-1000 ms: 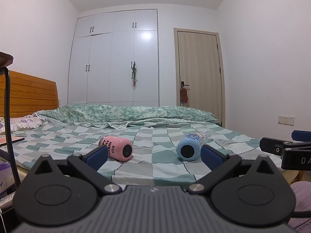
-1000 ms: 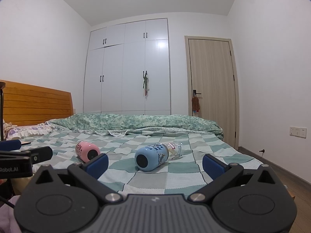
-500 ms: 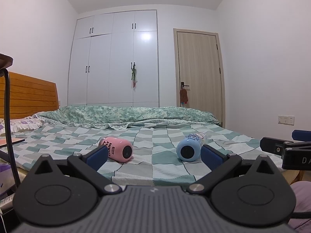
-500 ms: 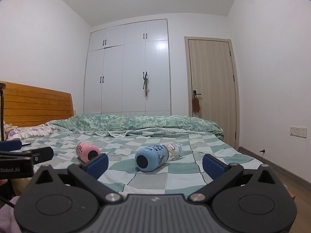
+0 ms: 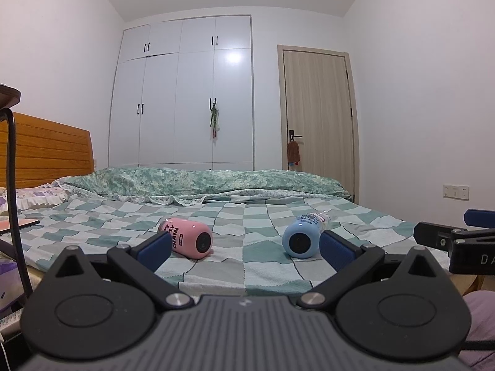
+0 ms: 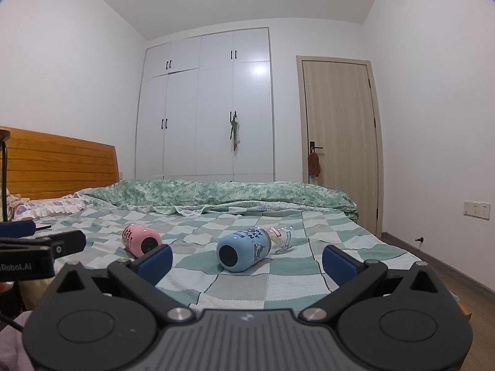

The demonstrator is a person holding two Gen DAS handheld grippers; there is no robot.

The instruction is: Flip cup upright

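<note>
Left wrist view: left gripper with jaws spread wide and empty, held short of the bed, on whose checked sheet two cups lie on their sides, bases toward the cameras. Pink cup lies to the left, blue cup to the right, well apart from each other; neither is touched. Right wrist view: right gripper, likewise wide and empty, with the blue cup lying nearly between its fingers and the pink cup off to the left. The step in hand appears to be the approach, with no cup yet stood up. A sound approach probably assigns each gripper the cup nearest its centre line, closes across the round body near mid-length rather than on the blue cup's clear cap end, then swings the base down onto the sheet. The soft bedding is likely to let a cup roll when nudged or tip once released, so a flat patch and a slow release seem advisable.
</note>
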